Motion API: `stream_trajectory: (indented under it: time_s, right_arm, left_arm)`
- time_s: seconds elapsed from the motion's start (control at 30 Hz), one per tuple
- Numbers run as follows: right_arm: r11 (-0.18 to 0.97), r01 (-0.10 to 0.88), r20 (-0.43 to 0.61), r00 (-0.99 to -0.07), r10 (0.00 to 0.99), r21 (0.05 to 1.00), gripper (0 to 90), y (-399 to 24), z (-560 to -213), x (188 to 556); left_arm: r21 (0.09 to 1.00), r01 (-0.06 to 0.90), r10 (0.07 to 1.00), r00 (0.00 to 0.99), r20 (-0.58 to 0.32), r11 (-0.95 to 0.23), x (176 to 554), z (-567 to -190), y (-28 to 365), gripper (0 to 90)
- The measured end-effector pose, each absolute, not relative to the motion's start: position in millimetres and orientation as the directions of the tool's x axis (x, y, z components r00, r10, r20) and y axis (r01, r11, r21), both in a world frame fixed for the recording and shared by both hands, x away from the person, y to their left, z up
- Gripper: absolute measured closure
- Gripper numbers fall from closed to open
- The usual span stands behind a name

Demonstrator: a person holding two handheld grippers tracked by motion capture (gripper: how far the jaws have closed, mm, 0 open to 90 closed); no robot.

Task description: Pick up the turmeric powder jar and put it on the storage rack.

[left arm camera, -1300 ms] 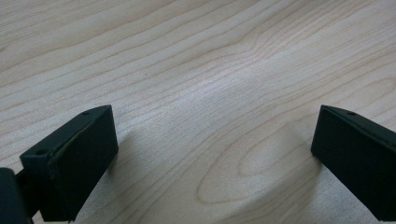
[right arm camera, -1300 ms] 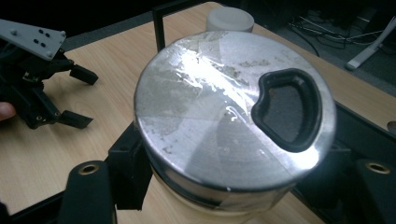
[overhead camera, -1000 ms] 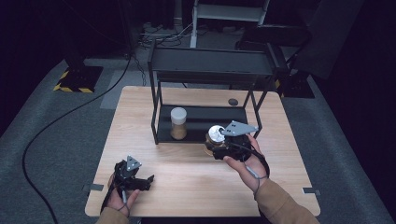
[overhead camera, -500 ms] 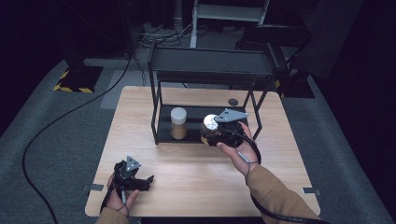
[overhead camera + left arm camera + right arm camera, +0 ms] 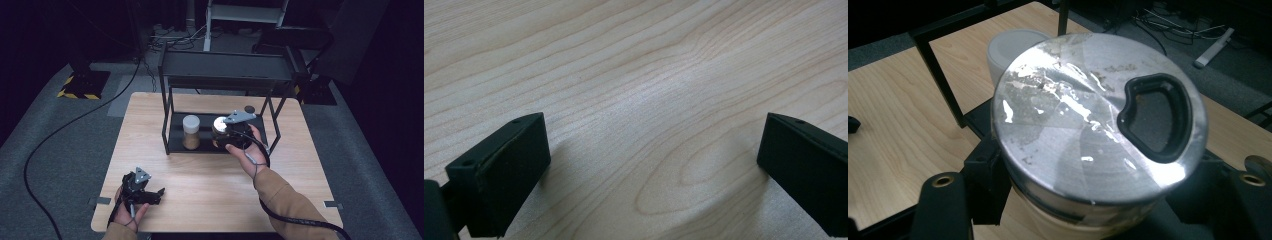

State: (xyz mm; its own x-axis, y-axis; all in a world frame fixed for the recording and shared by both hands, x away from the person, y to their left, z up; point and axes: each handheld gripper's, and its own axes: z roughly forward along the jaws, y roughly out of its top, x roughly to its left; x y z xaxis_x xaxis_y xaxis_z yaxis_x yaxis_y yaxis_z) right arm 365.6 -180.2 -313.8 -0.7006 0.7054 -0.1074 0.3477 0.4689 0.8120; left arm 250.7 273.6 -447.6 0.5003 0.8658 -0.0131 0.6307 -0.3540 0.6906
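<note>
Over the last second I have carried the round jar with the foil-sealed silver top from the bench in under the black metal rack, so it now hangs over the lower tray beside the white-lidded jar. My right gripper pinches it. My left gripper rests spread and empty on the wooden bench. Setting down and letting go remain.

You are looking at a pale wooden counter that is carrying a black metal rack. The rack's bottom shelf is bearing a white-lidded jar, and a small dark disc is lying on the counter behind it.
</note>
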Motion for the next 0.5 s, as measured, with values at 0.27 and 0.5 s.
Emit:
stream_trajectory:
  time_s: [0.27,0.5]
  right_arm:
    - [0.475,0.356,-0.109,-0.698,0.708,0.804,31.8,-171,-326,377]
    - [0.479,0.370,-0.107,-0.693,0.713,0.796,31.8,-166,-338,385]
  left_arm:
    - [0.690,0.631,0.866,0.500,-0.013,-0.354,251,-448,274,0.5]
    - [0.689,0.632,0.866,0.500,-0.013,-0.355,251,-447,274,0.5]
